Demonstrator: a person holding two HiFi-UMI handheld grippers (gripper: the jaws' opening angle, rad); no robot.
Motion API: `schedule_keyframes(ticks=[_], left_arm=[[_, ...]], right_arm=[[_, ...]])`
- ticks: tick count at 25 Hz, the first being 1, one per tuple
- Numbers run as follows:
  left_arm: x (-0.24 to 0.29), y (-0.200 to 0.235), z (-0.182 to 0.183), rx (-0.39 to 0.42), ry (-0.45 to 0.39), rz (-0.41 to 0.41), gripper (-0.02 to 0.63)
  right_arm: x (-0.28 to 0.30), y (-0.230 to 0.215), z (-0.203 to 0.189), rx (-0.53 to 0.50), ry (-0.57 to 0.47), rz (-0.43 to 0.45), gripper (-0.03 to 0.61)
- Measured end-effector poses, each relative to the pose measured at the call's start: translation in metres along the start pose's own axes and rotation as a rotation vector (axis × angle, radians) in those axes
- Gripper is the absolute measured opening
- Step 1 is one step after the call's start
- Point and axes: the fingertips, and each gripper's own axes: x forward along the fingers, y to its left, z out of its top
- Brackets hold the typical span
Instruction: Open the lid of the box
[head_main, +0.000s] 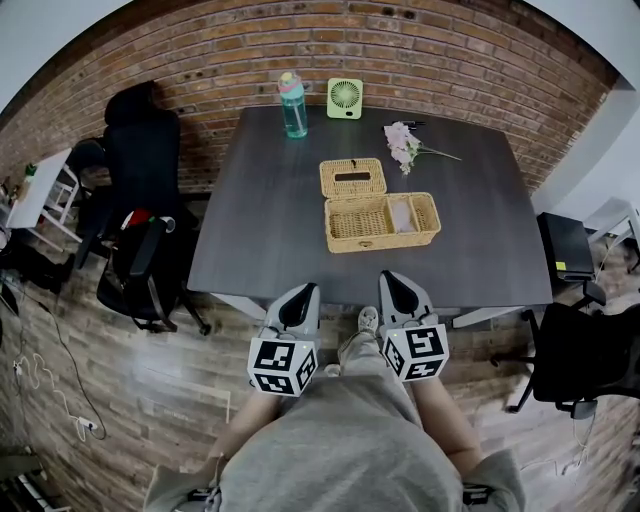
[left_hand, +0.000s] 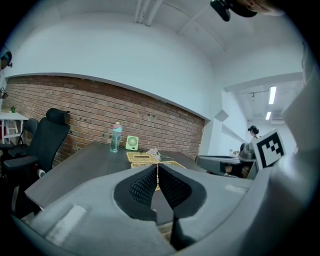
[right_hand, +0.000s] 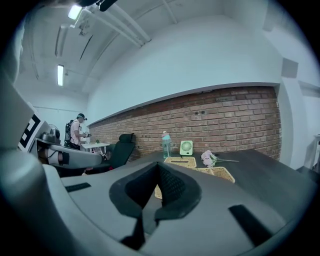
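Sitting on the table (head_main: 260, 220), the wicker box (head_main: 382, 221) runs left to right, lid (head_main: 352, 178) flat behind it. Jaws pressed together, empty, on left gripper (head_main: 302, 295) and right gripper (head_main: 395, 285). Only the head view shows the box's inside.

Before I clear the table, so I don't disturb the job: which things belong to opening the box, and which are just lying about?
Job: box; lid, already off, lying behind the box.
Lying about: bottle; fan; flowers.
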Motion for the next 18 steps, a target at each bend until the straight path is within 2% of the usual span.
schedule_keyframes(ticks=[18], left_arm=[[0.0103, 0.0067, -0.0033, -0.013, 0.015, -0.002, 0.021]], right_arm=[[0.0089, -0.0063, -0.0008, 0.019, -0.002, 0.016, 0.000]])
